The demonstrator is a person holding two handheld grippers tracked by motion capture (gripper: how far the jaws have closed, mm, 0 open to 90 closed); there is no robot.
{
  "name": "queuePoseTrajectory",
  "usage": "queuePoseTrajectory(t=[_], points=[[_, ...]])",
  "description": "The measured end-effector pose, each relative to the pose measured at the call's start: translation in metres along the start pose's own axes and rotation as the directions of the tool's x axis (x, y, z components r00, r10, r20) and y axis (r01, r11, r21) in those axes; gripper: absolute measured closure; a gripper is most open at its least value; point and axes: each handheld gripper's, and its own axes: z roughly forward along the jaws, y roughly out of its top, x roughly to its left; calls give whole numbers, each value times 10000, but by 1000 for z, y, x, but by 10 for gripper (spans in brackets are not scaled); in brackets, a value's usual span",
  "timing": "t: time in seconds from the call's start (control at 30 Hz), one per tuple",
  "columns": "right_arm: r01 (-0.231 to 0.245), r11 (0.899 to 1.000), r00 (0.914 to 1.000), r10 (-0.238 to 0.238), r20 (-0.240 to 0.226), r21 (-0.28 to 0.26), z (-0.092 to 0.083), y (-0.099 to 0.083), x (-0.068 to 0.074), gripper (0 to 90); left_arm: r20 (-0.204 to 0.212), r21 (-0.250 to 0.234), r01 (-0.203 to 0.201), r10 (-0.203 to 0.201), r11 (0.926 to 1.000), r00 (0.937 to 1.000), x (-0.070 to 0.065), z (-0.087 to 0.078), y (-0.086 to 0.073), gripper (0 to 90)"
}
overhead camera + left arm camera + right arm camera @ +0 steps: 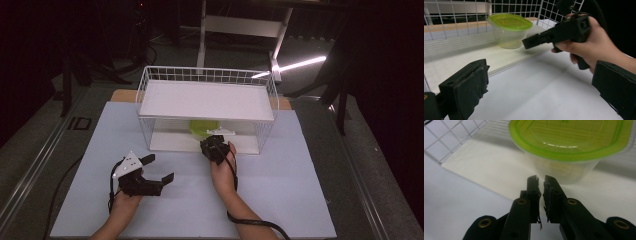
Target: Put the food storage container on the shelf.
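Observation:
A clear plastic container with a green lid [201, 127] [509, 28] [570, 143] stands on the white bottom board inside a white wire rack [142, 95]. My right gripper [214, 143] [541, 180] points at the container's front from the rack's open side, just short of its wall. Its jaws are parted by only a narrow slit, with nothing between them. My left gripper [160, 168] [536, 87] rests over the white mat in front of the rack's left half, jaws wide open and holding nothing. In the left gripper view the right gripper [541, 38] reaches toward the container.
The rack has a flat white top shelf [207, 100] over the container, and wire walls at the back and sides [456, 17]. The white mat [280, 185] covers the table. Dark floor and stand legs [202, 35] lie beyond.

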Motion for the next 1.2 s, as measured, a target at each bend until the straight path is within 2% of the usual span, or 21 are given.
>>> queuePoseTrajectory(t=[0.1,0.17,0.27,0.33,0.37,0.43,0.47,0.57,0.6,0.67,0.73,0.83,1.0,1.2], points=[[51,10000,9999,-49,-162,77,-7,-5,1,804,-7,-55,151,-151,9999,9999,1,0,-1,16],[209,9998,9993,-208,-324,32,-15,-10,4,773,158,-57,232,-231,9997,9996,0,0,0,16],[761,9971,9959,-763,-476,-56,-30,-17,8,714,475,-104,234,-229,9997,9986,-1,0,0,16],[653,9975,9952,-671,-711,-281,-40,-19,6,643,490,-13,141,-140,9999,9987,-2,1,1,17],[653,9975,9952,-671,-711,-281,-40,-19,6,643,576,75,106,-110,9999,9983,-3,1,1,17],[322,9985,9938,-367,-1051,-435,-52,-22,0,517,641,166,12,-23,9999,9979,-5,3,4,16],[445,9973,9931,-505,-1057,-583,-56,-23,-1,493,660,150,-20,10,9999,9978,-6,3,5,17],[699,9956,9905,-767,-1141,-624,-66,-27,-4,348,763,49,-123,119,9999,9970,-9,0,9,16],[687,9954,9912,-757,-1090,-671,-69,-28,-6,324,795,-6,-61,61,10000,9968,-9,-1,9,16],[482,9955,9889,-591,-1365,-821,-75,-31,-9,236,889,-69,115,-108,9999,9960,-9,-4,10,16],[538,9936,9860,-685,-1518,-991,-80,-34,-11,157,903,-97,142,-132,9999,9958,-8,-6,11,16],[1108,9859,9817,-1282,-1407,-1253,-85,-39,-11,138,879,-2,158,-157,9999,9960,-7,-7,11,16],[1031,9844,9815,-1239,-1460,-1424,-94,-45,-14,140,947,3,160,-160,9999,9954,-7,-9,10,16],[1085,9813,9800,-1324,-1484,-1589,-109,-52,-19,144,892,101,-144,134,9998,9959,-8,-12,8,16]])
